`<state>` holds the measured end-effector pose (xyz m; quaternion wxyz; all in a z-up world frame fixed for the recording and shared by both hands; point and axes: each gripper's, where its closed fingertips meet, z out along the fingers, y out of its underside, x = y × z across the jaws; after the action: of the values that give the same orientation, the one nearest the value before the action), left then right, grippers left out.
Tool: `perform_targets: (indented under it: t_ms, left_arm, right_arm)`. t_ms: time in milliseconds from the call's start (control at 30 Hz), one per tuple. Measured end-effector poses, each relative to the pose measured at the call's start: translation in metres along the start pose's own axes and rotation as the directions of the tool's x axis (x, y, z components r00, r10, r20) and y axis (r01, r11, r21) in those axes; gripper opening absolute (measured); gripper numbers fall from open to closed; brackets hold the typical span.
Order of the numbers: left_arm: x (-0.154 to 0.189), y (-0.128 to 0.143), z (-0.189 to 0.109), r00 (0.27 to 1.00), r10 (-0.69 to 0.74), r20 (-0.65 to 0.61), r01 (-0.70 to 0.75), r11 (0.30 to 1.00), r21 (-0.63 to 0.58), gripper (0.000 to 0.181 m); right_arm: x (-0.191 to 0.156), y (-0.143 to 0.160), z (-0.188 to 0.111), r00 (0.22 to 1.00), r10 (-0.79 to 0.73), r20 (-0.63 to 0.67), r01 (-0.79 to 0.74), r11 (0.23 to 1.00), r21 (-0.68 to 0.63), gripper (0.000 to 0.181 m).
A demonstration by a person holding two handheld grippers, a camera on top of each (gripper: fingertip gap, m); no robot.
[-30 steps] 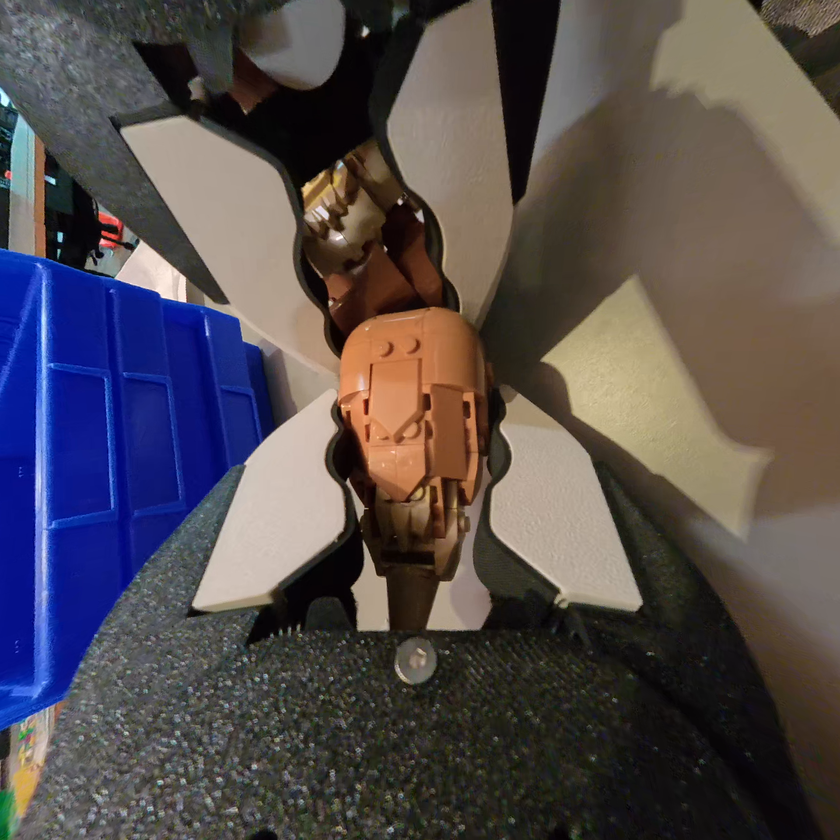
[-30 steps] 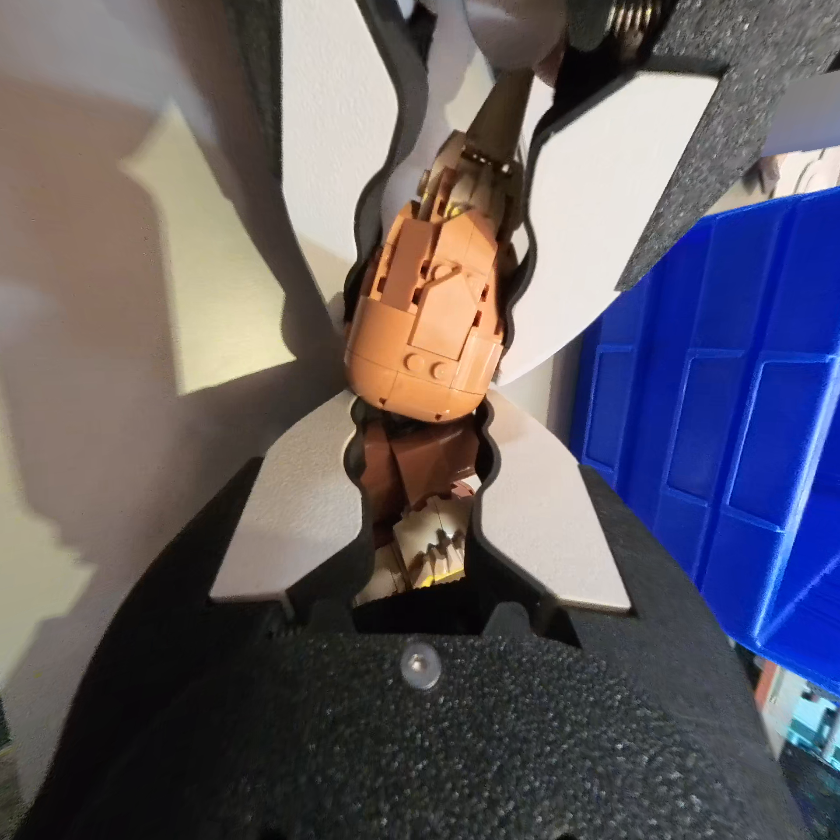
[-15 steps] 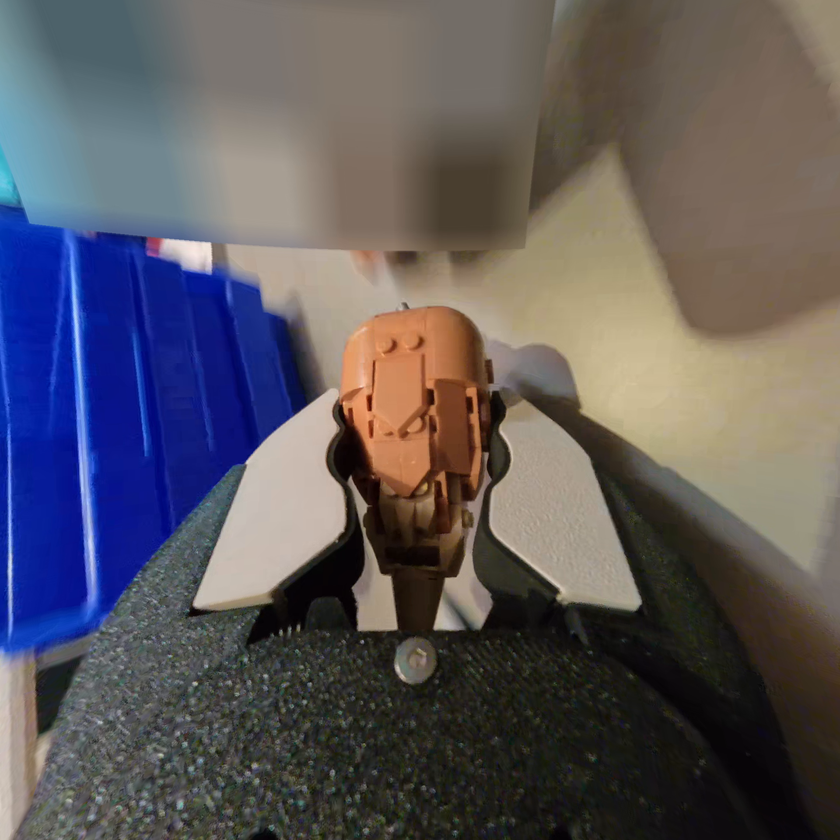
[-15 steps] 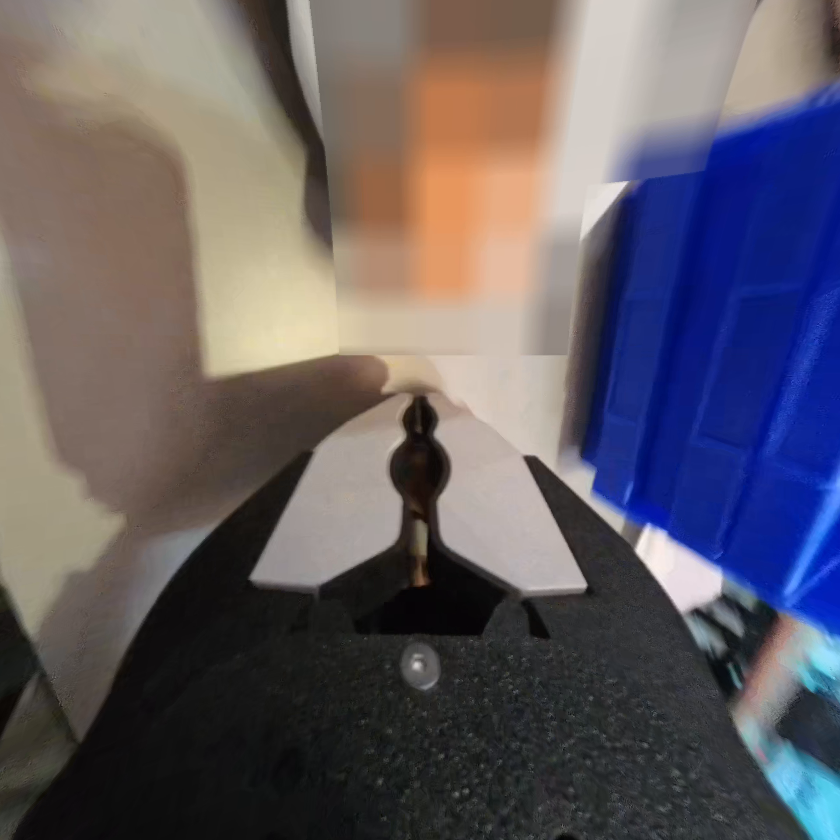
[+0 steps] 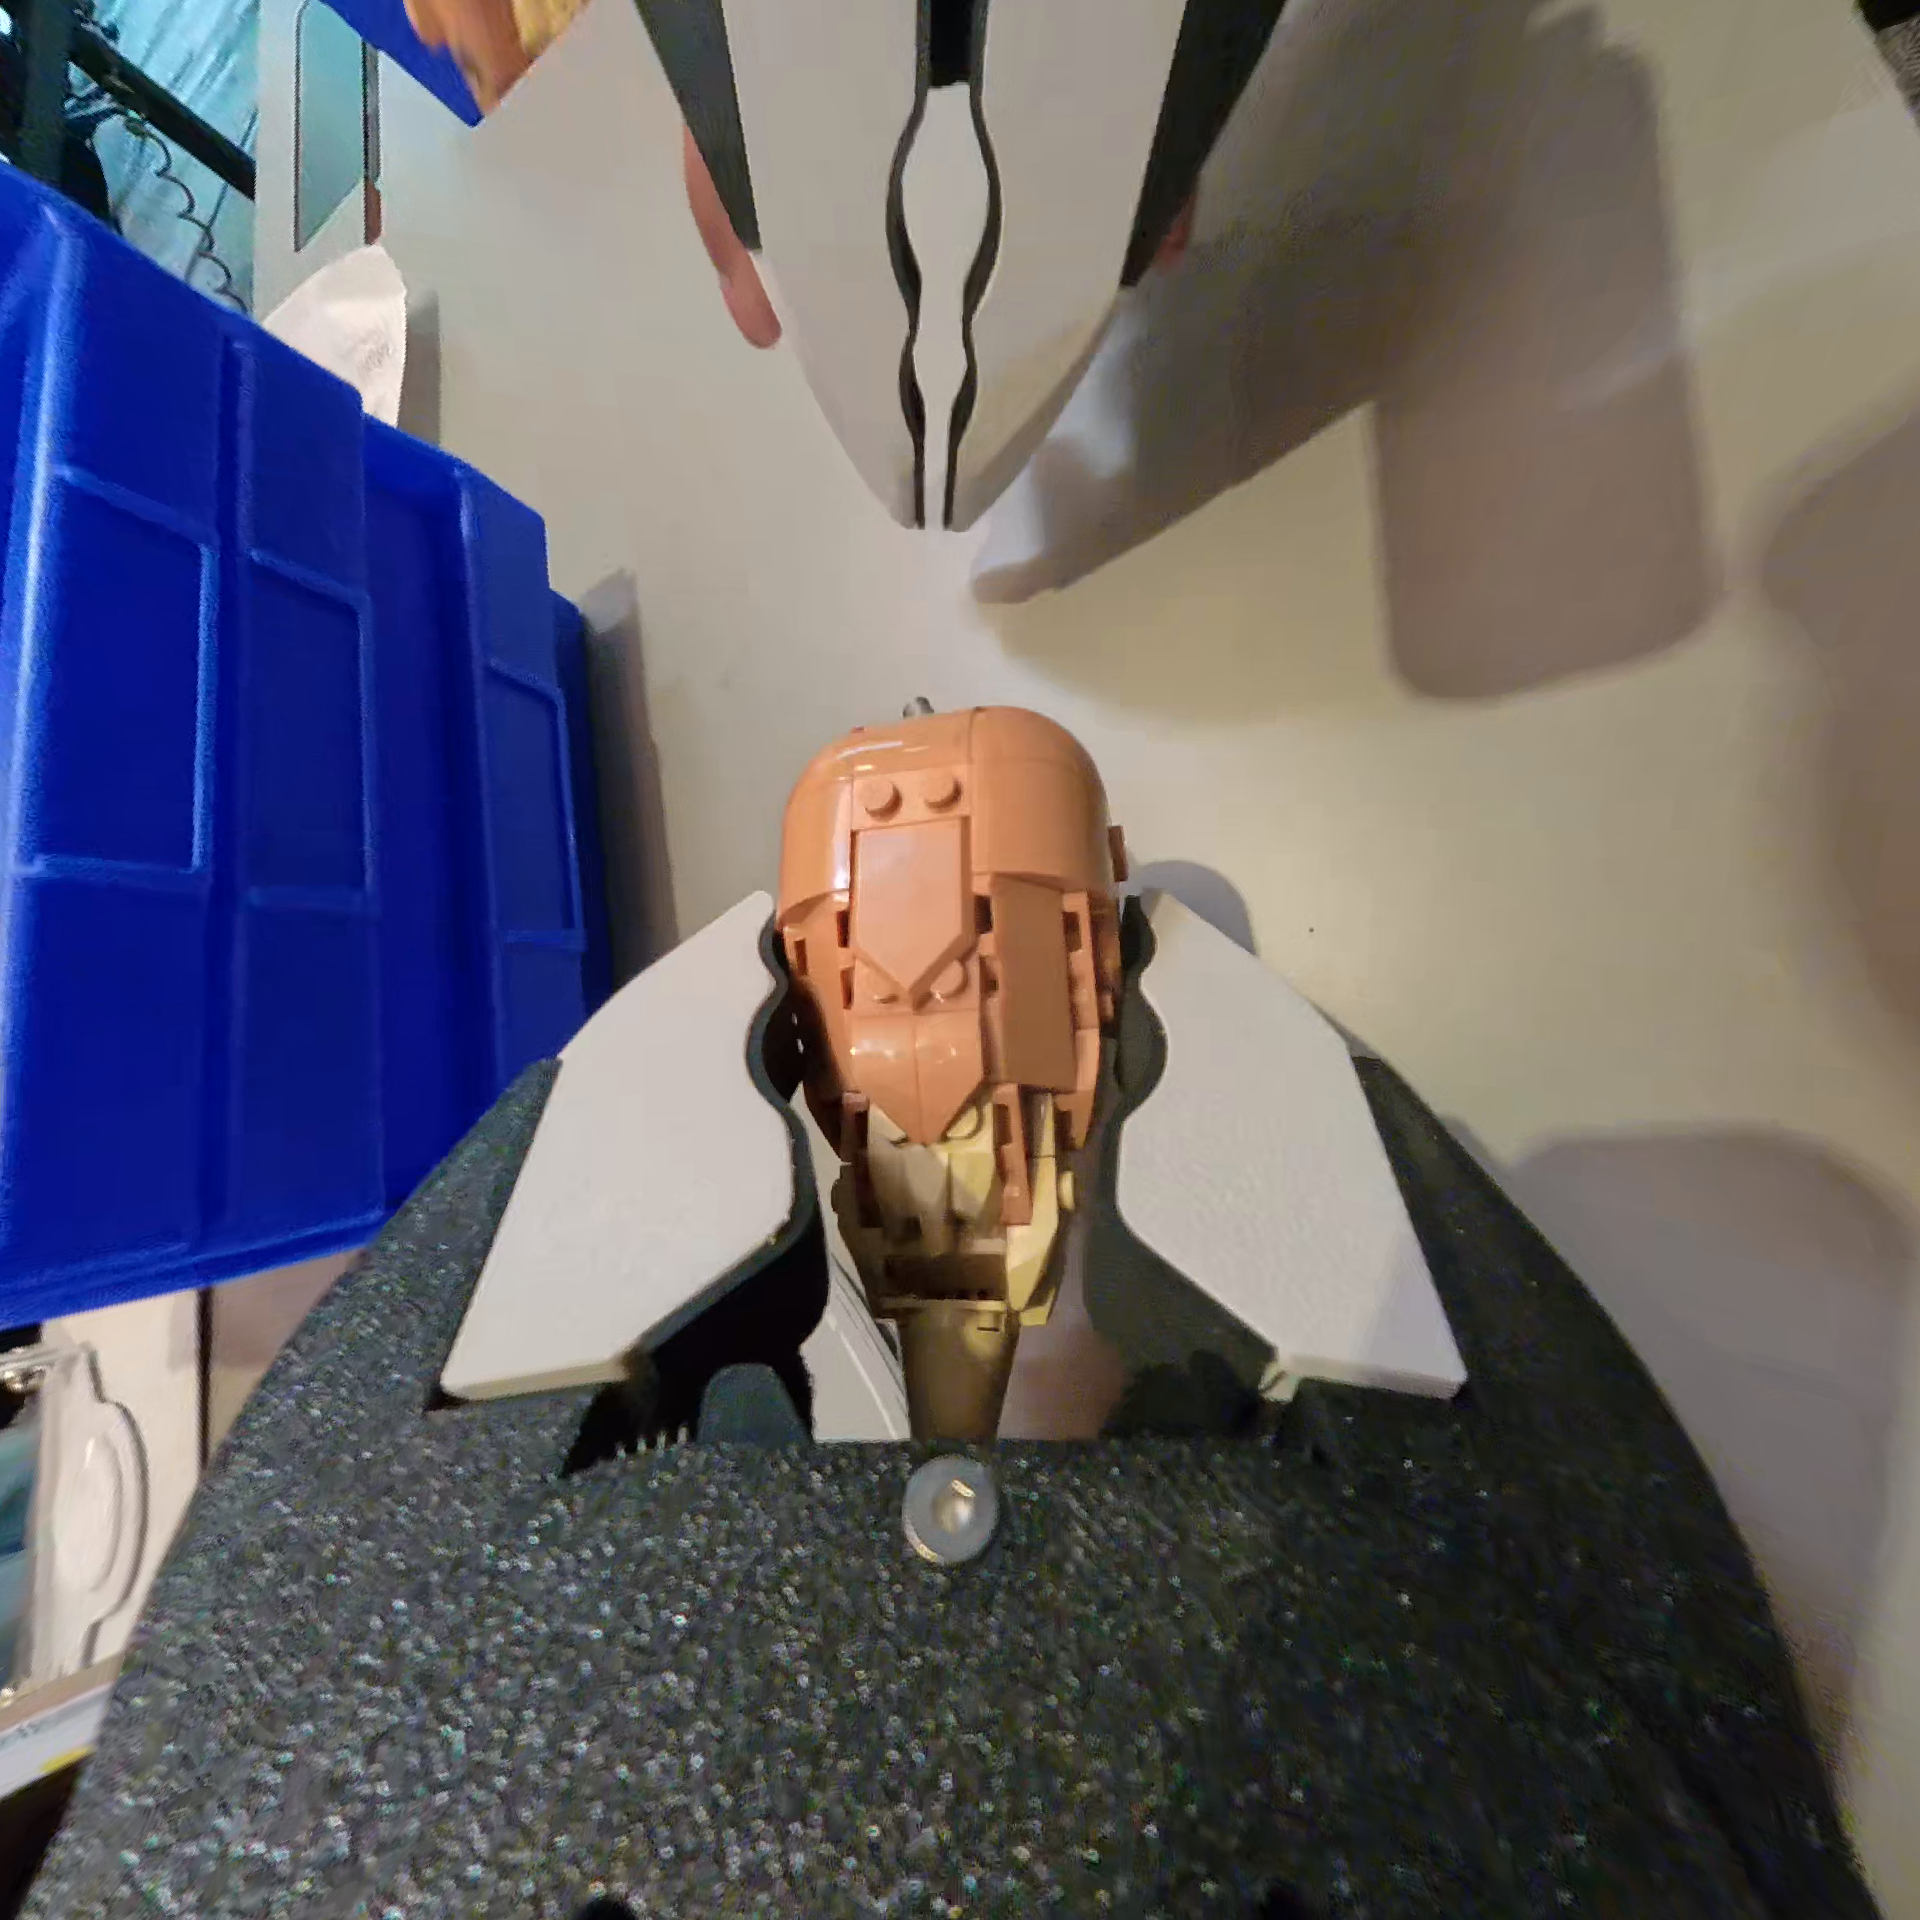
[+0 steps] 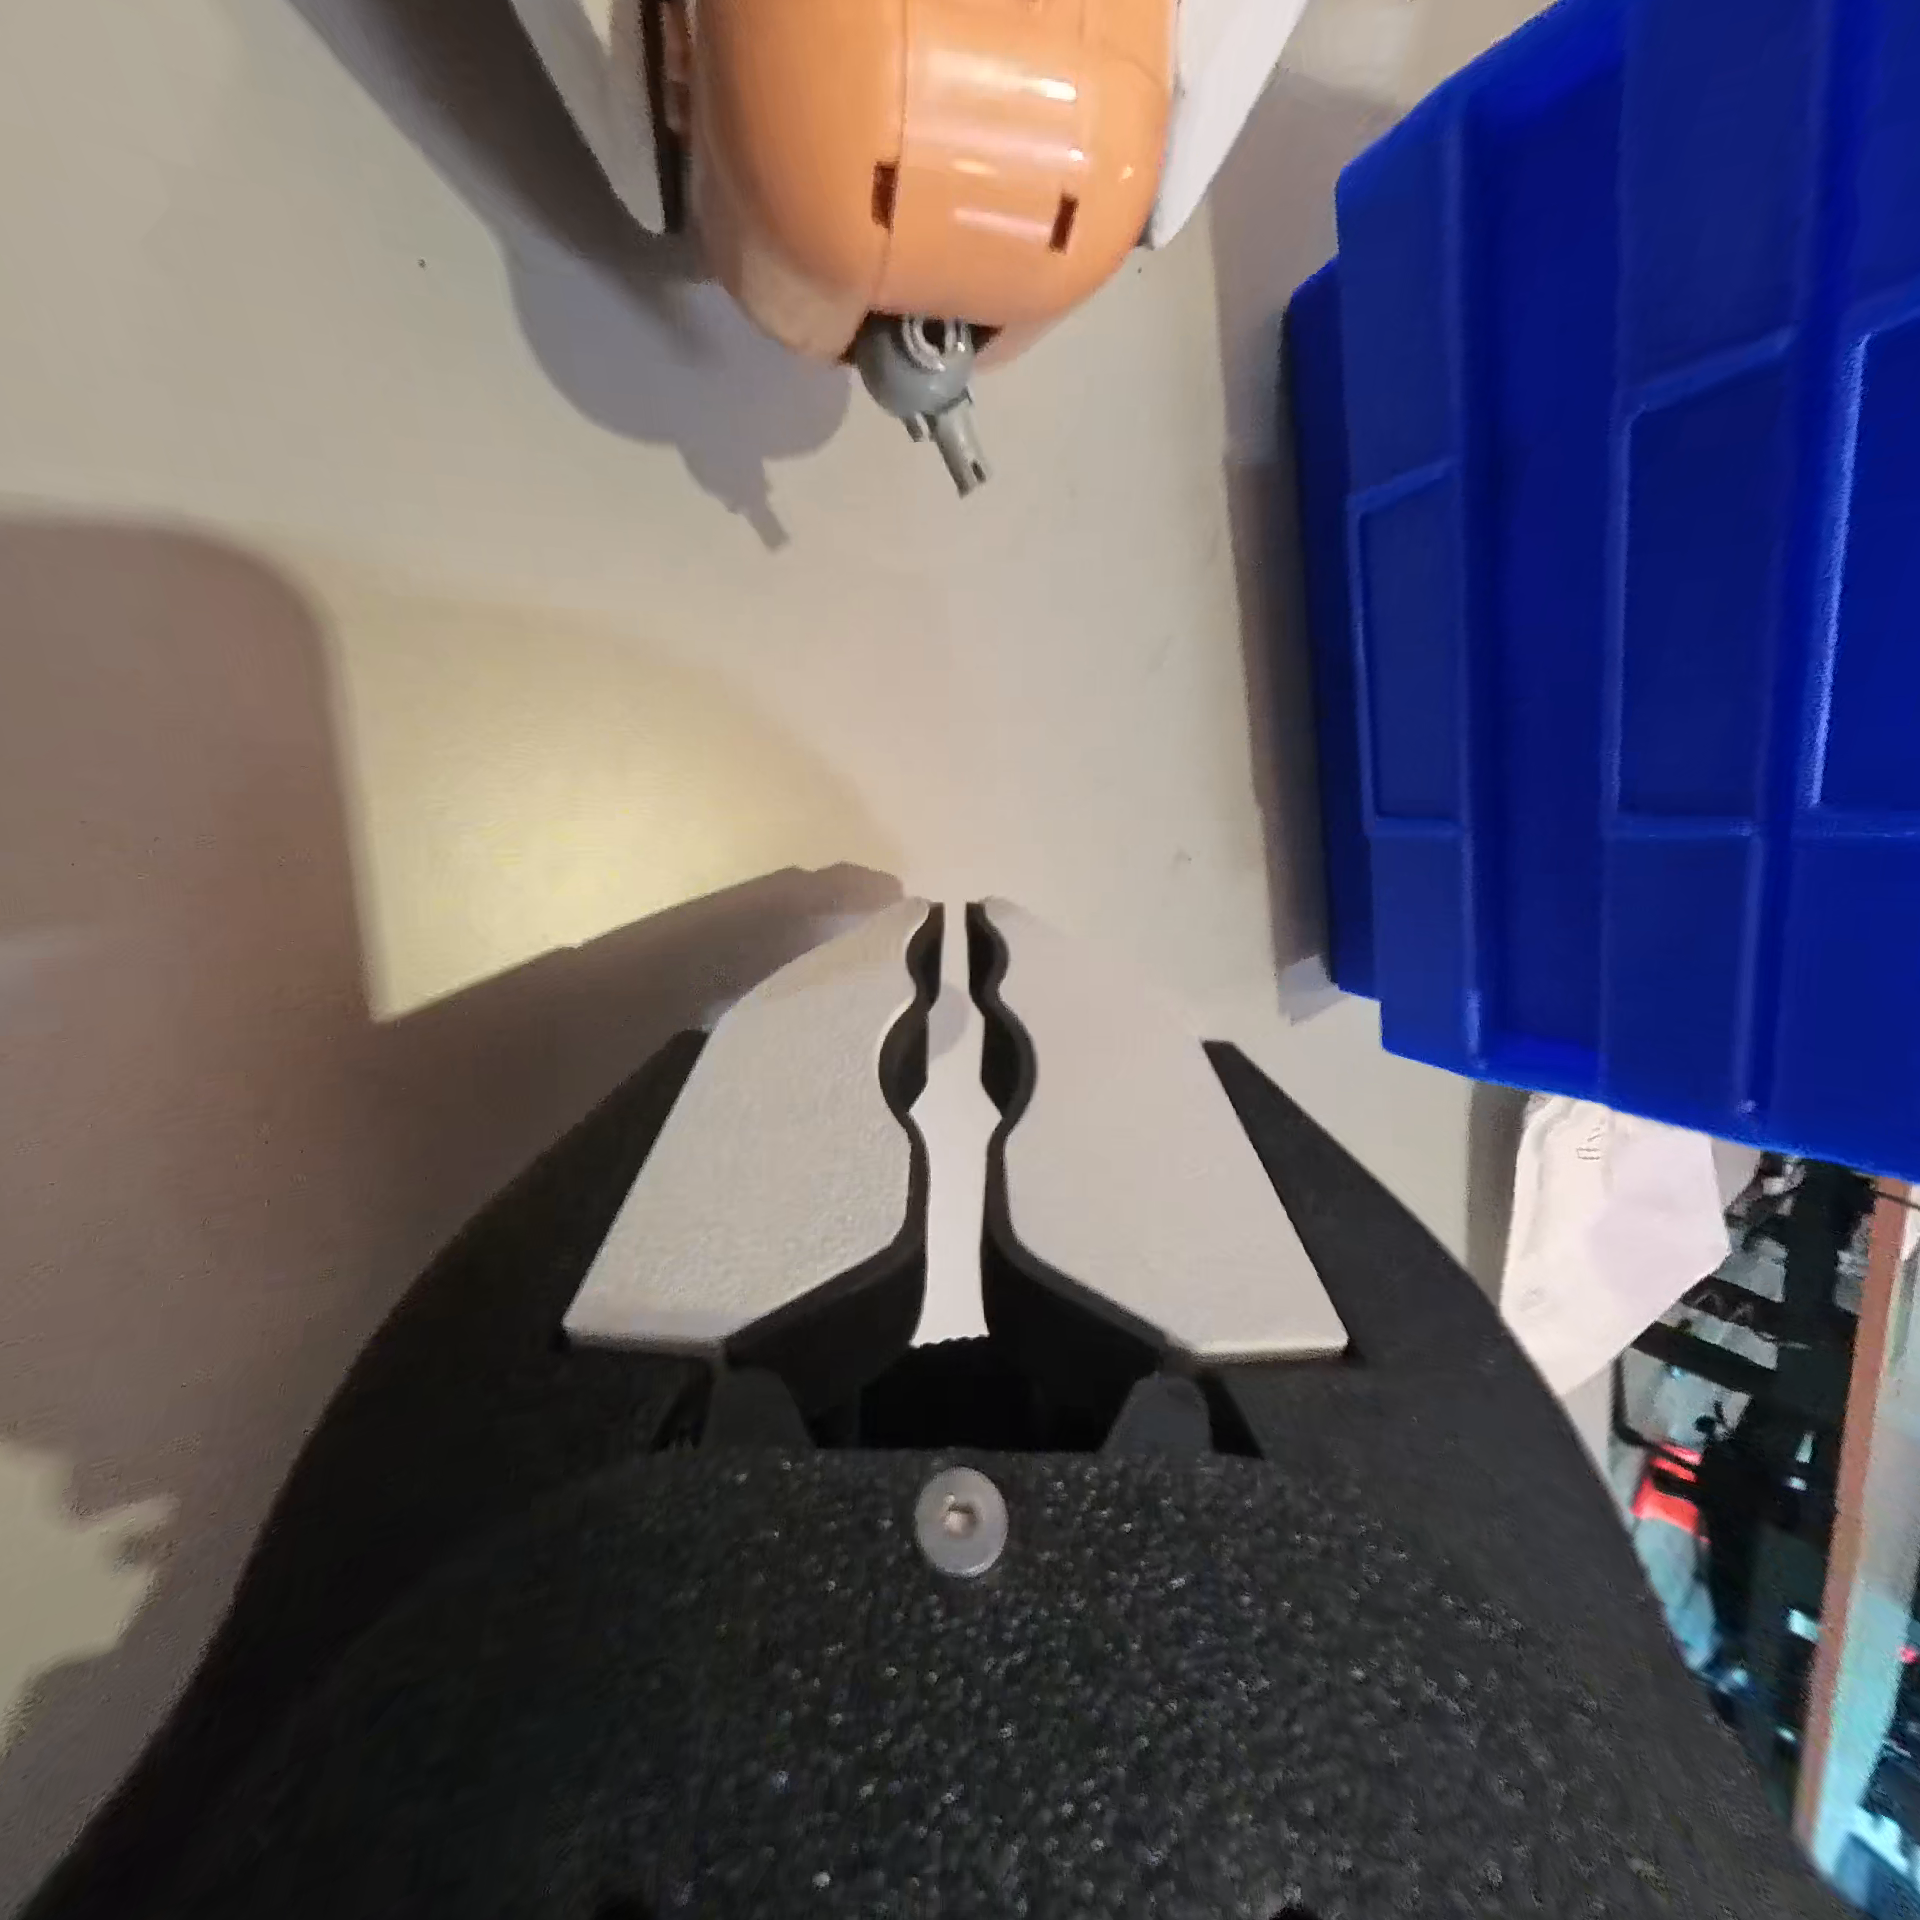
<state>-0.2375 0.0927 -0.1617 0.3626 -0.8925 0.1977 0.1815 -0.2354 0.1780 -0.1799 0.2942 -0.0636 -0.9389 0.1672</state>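
My left gripper (image 5: 951,914) is shut on an orange-tan brick-built rounded piece (image 5: 940,935) with a beige lower part and a brown cone tip toward the camera. It holds the piece above a white tabletop (image 5: 1455,935). In the right wrist view the same piece (image 6: 914,177) shows at the top edge, with a grey ball-joint pin (image 6: 930,390) sticking out of its end. My right gripper (image 6: 954,914) is shut with only a thin slit between its pads and holds nothing. It also shows in the left wrist view (image 5: 932,509), facing the piece and a short way from it.
A blue plastic bin (image 5: 208,831) stands on the table to the left of the left gripper; it is at the right in the right wrist view (image 6: 1621,571). A white crumpled sheet (image 6: 1600,1226) and shelf clutter lie beyond the bin. A person's finger (image 5: 743,281) is on the right gripper. The tips of one gripper are about 9 centimeters away from the tips of the other.
The two grippers, which both gripped one joined brick figure, have drawn apart. The left keeps the orange-tan piece. The right has shut empty; the dark brown part is out of sight.
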Motion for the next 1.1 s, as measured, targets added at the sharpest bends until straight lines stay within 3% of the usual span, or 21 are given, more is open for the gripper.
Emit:
perform_targets:
  t_ms: [233,400,500,600,700,767,900,933,1100]
  left_arm:
    - [0.002,-0.006,0.001,0.994,-0.106,-0.020,0.107,0.994,0.020,0.060]
    - [0.001,-0.006,-0.007,0.978,-0.207,-0.007,0.207,0.978,0.028,0.060]
    - [0.002,-0.006,-0.012,0.970,-0.244,-0.003,0.244,0.969,0.044,0.060]
    - [0.005,-0.004,-0.012,0.966,-0.260,-0.004,0.259,0.964,0.057,0.060]
    - [0.007,-0.005,-0.010,0.965,-0.261,-0.012,0.261,0.962,0.074,0.060]
    - [0.007,-0.007,-0.008,0.965,-0.262,-0.013,0.262,0.961,0.088,0.060]
    - [0.005,-0.007,-0.006,0.960,-0.280,-0.008,0.280,0.954,0.108,0.060]
    - [0.005,-0.006,-0.006,0.957,-0.289,-0.008,0.288,0.951,0.110,0.060]
    - [0.002,-0.006,-0.009,0.944,-0.329,-0.011,0.328,0.936,0.128,0.060]
  right_arm:
    - [-0.010,0.001,-0.002,0.999,0.038,0.017,-0.038,0.999,0.024,0.006]
    - [0.026,0.026,-0.018,0.993,0.106,-0.055,-0.105,0.994,0.025,0.017]
    - [0.082,0.081,-0.041,0.960,0.218,-0.177,-0.224,0.975,-0.010,0.024]
    - [0.149,0.178,-0.067,0.884,0.332,-0.330,-0.384,0.918,-0.104,0.032]
    - [0.182,0.279,-0.068,0.826,0.454,-0.333,-0.541,0.806,-0.241,0.052]
    - [0.189,0.324,-0.052,0.814,0.499,-0.298,-0.578,0.751,-0.318,0.064]
    - [0.195,0.375,-0.015,0.828,0.484,-0.285,-0.560,0.681,-0.471,0.078]
    - [0.199,0.380,-0.011,0.837,0.457,-0.301,-0.546,0.671,-0.501,0.086]
    - [0.216,0.399,0.004,0.847,0.393,-0.359,-0.532,0.642,-0.552,0.087]
